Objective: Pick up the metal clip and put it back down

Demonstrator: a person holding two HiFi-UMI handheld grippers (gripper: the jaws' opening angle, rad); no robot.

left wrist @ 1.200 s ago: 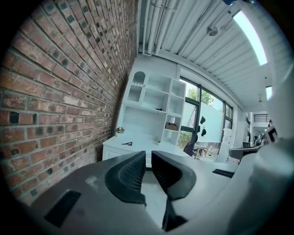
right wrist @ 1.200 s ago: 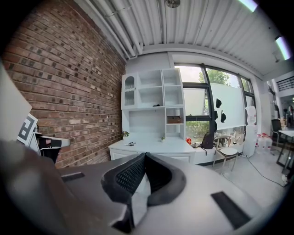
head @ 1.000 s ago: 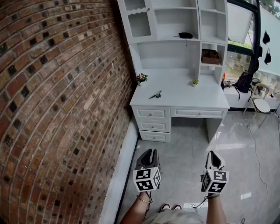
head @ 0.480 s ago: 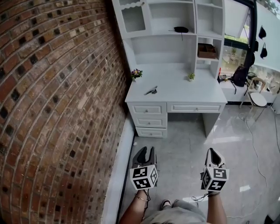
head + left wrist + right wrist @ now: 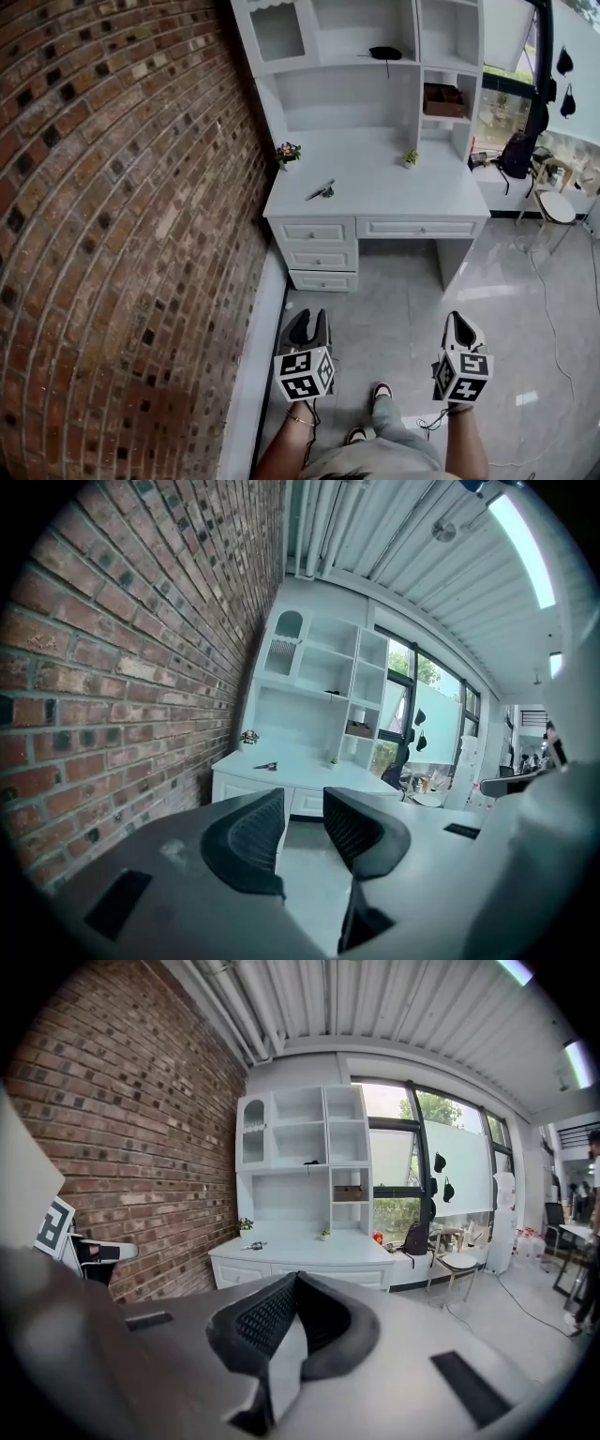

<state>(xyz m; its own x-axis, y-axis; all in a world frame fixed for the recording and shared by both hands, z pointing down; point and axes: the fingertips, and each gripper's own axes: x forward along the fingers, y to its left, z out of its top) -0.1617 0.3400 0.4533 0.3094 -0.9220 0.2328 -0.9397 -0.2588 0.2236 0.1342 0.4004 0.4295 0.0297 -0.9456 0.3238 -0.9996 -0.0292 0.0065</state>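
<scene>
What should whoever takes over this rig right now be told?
Left tool: open; its jaws have just been opening, nothing between them.
Right tool: shut, empty.
Clip: lying on the desk, toward its left side, well ahead of both tools.
Done: nothing that shows; the clip is not held.
Left: step up to the desk, pick up the clip, set it back down.

The left gripper (image 5: pixel 312 321) is held low before the body, pointing forward and slightly down. Its jaws have just been opening and stand apart with nothing between them. The right gripper (image 5: pixel 459 325) is held beside it, jaws pressed together and empty. The left forearm (image 5: pixel 289 450) and right forearm (image 5: pixel 466 448) reach forward, well apart.
</scene>
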